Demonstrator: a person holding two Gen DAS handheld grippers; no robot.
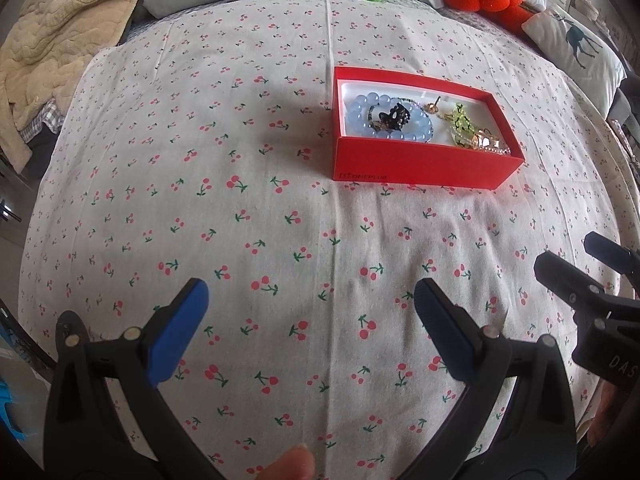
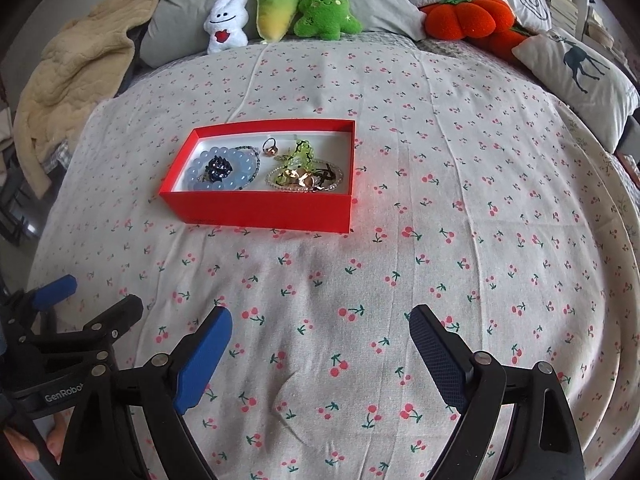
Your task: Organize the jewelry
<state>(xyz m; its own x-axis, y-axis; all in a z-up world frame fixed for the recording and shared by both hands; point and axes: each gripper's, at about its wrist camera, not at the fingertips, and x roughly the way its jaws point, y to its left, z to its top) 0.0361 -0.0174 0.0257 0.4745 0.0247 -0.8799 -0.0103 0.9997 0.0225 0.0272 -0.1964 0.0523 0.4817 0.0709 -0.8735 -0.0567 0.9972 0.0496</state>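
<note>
Two tools hang low over a bed, side by side and both tilted down at the cloth. Nearest the left wrist camera, the left tool [image 1: 311,300] has its blue-padded fingers [image 1: 178,330] spread wide with only fabric between them, and a fingertip [image 1: 289,465] of the person shows at the bottom edge. The right tool [image 2: 320,328] stands just as wide apart, nothing between its pads; each tool shows at the edge of the other's view, close beside it.

Under both lies a pale bedsheet [image 2: 460,240] printed with small red cherries, creased in front of the tools.

Farther out, well apart from either tool, sits an open red box [image 2: 256,208] with a white lining, flat on the sheet. All the jewelry in view is inside it: a pale blue bead bracelet [image 2: 224,178] at the box's left end with a dark sparkly piece [image 2: 218,169] lying in its ring, a small gold ring [image 2: 271,147] near the back wall, and at the right end a tangle of green beaded chain [image 2: 302,154] and gold and rhinestone pieces [image 2: 304,178].

Beyond the box, along the head of the bed, stand a white plush [image 2: 225,26], a yellow-green plush [image 2: 276,6] and a green tree plush [image 2: 326,10], with an orange pumpkin cushion [image 2: 464,16] and a deer-print pillow [image 2: 576,68] to the right and a beige blanket [image 2: 68,80] heaped at the left.
</note>
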